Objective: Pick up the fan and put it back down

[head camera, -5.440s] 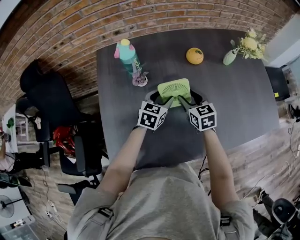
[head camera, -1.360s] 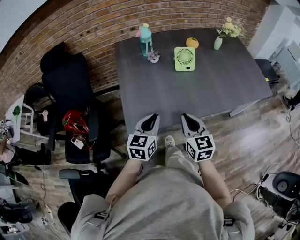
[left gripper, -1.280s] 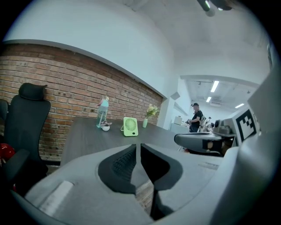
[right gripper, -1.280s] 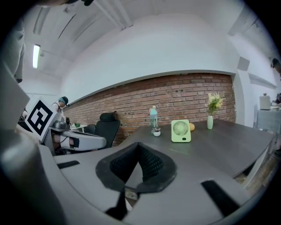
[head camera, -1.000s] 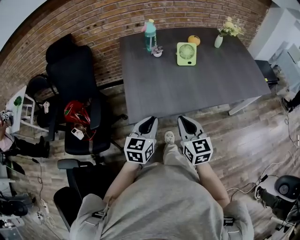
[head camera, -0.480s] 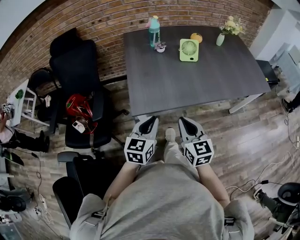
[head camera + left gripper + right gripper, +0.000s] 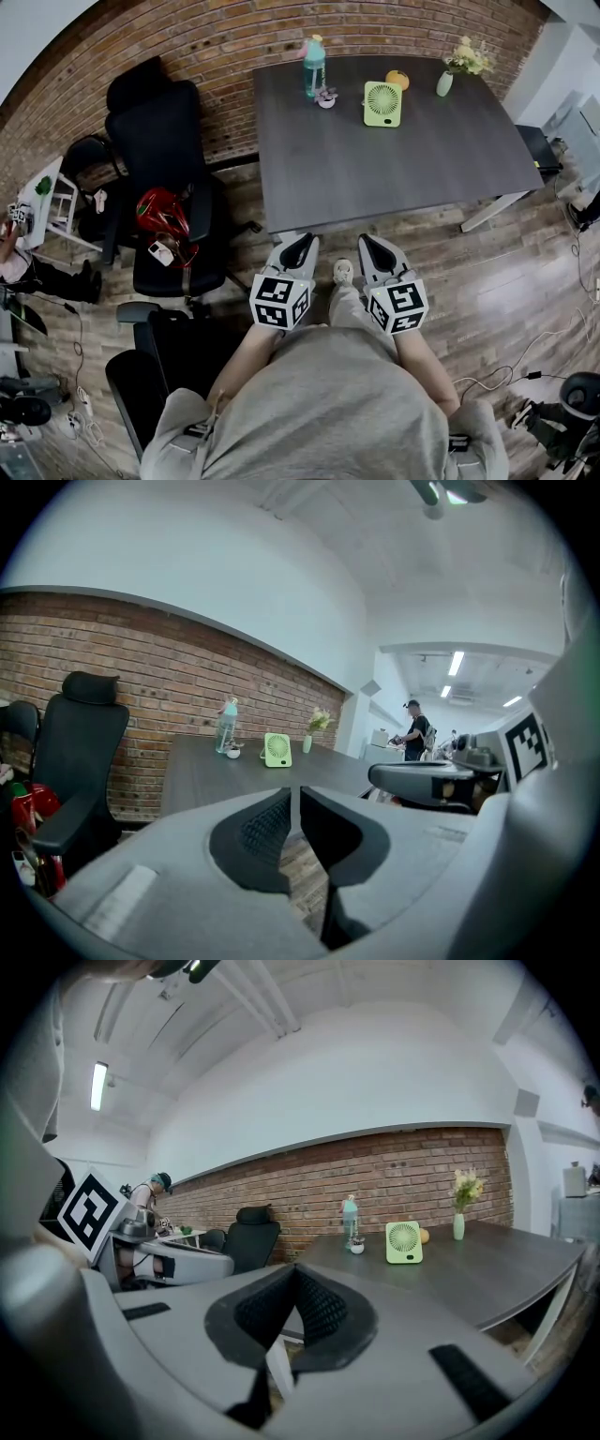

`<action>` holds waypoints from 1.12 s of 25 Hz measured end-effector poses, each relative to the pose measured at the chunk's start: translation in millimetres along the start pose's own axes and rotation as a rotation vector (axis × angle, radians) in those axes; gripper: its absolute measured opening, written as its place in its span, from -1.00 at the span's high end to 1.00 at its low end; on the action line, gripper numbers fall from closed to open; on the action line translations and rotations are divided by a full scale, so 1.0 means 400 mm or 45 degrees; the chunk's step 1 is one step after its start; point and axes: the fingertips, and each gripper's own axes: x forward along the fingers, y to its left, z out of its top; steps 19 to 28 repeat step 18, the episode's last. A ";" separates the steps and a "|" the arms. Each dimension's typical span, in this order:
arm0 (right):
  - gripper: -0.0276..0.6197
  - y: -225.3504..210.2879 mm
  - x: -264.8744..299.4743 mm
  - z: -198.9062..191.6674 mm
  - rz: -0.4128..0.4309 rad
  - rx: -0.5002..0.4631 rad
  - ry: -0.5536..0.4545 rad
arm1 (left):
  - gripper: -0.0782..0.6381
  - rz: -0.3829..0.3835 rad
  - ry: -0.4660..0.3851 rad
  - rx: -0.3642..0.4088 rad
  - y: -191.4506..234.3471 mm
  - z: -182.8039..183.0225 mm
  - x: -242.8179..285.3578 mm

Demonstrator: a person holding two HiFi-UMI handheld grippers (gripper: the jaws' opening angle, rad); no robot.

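Note:
The light green fan [image 7: 382, 102] stands upright at the far side of the dark table [image 7: 375, 164], untouched. It also shows small in the left gripper view, fan [image 7: 277, 750], and in the right gripper view, fan [image 7: 404, 1242]. Both grippers hang over the wooden floor, well short of the table's near edge. My left gripper [image 7: 300, 244] is shut with nothing in it, its jaws almost touching. My right gripper [image 7: 373, 244] is shut and empty too. They are side by side and point toward the table.
On the table beside the fan are a teal bottle [image 7: 314, 64], a small pot [image 7: 326, 97], an orange [image 7: 397, 79] and a vase of flowers [image 7: 446, 82]. Black office chairs [image 7: 159, 122] and a red object [image 7: 161, 211] stand left of the table. A person [image 7: 415, 738] stands far off.
The fan, held between both grippers in the oldest frame, now stands alone on the table. Both grippers have drawn back from the table over the floor, shifting only slightly in the last second.

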 end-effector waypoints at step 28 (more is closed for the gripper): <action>0.91 -0.016 0.007 -0.005 0.006 0.007 0.015 | 0.67 0.000 0.027 0.000 0.002 -0.007 0.020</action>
